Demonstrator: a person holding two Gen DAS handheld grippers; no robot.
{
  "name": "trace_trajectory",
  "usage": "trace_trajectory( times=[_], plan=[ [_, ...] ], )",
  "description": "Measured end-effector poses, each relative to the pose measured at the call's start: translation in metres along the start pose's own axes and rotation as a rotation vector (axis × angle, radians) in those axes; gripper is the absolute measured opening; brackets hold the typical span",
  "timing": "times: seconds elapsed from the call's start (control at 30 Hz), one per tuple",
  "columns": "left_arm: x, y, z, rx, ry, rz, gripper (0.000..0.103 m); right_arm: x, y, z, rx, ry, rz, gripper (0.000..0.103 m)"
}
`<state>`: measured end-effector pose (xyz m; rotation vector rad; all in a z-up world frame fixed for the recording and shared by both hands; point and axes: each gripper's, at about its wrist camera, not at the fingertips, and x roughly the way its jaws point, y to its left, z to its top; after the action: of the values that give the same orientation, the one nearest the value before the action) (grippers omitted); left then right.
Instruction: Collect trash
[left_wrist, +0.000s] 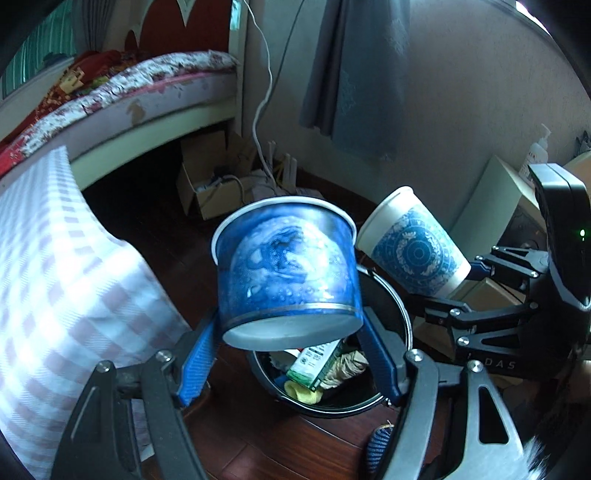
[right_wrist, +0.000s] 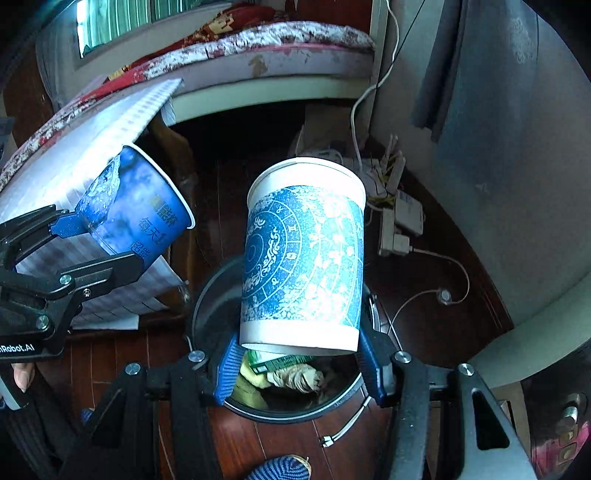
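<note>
Left hand-held gripper (left_wrist: 290, 332): pinching the blue cup (left_wrist: 286, 273) by its lower wall, one blue finger (left_wrist: 195, 360) on each side, base toward the camera and rim away.
Right hand-held gripper (right_wrist: 299, 349): pinching the white cup (right_wrist: 304, 254) near its base in the same way, rim pointing away.
Why held so: gripping low on each wall leaves the cup body free ahead of the fingers, so opening them should let it drop straight; this is a judgement.
Bin (left_wrist: 400, 314): black and round, on the wooden floor, already holding a green carton (left_wrist: 314, 363), crumpled paper (left_wrist: 345, 367) and something yellow (left_wrist: 303, 391).
Blue cup relative to bin: in the left wrist view it hangs above the bin's 10 o'clock edge, not touching it.
White cup relative to bin: in the right wrist view it sits over the bin's 12 o'clock half, clear of the rim.
Cups relative to each other: in the left wrist view the white cup lies at 2 o'clock from the blue one, just beside it; whether they touch cannot be told.
Step in hand: both cups appear poised for release into the bin.
Surroundings: a checked cloth (left_wrist: 55, 280) at 9 o'clock, a bed (left_wrist: 147, 85) at 11 o'clock.
</note>
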<state>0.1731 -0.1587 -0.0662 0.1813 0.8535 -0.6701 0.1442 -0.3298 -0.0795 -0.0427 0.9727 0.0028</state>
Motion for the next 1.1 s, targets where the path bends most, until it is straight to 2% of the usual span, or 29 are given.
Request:
trace_trajectory(
  times=[0.17,0.27,0.3,0.33,0.37,0.4,0.47,0.67,1.1],
  plan=[
    [0.026,0.000,-0.006,-0.012,0.062,-0.029,0.074,0.023,-0.007,-0.011,-0.015,0.065,0.006,0.057],
    [0.039,-0.001,-0.008,-0.032,0.095,-0.074,0.076,0.036,-0.007,-0.013,-0.039,0.089,0.016,0.058],
    [0.042,0.001,-0.008,-0.046,0.106,-0.068,0.088,0.044,-0.006,-0.014,-0.058,0.109,0.008,0.060],
    [0.045,0.004,-0.009,-0.066,0.119,-0.062,0.098,0.051,-0.007,-0.016,-0.065,0.121,-0.028,0.079],
    [0.045,0.007,-0.011,-0.084,0.118,-0.049,0.102,0.056,-0.010,-0.018,-0.064,0.122,-0.062,0.101],
    [0.045,0.010,-0.013,-0.100,0.117,-0.027,0.102,0.060,-0.012,-0.022,-0.058,0.126,-0.077,0.102],
    [0.044,0.016,-0.018,-0.124,0.111,0.011,0.102,0.065,-0.015,-0.025,-0.036,0.146,-0.090,0.102],
    [0.037,0.023,-0.035,-0.117,0.093,0.135,0.102,0.065,-0.013,-0.024,-0.021,0.133,-0.074,0.102],
    [0.022,0.038,-0.040,-0.139,0.064,0.193,0.102,0.056,0.007,-0.016,-0.042,0.108,-0.056,0.102]
  ],
)
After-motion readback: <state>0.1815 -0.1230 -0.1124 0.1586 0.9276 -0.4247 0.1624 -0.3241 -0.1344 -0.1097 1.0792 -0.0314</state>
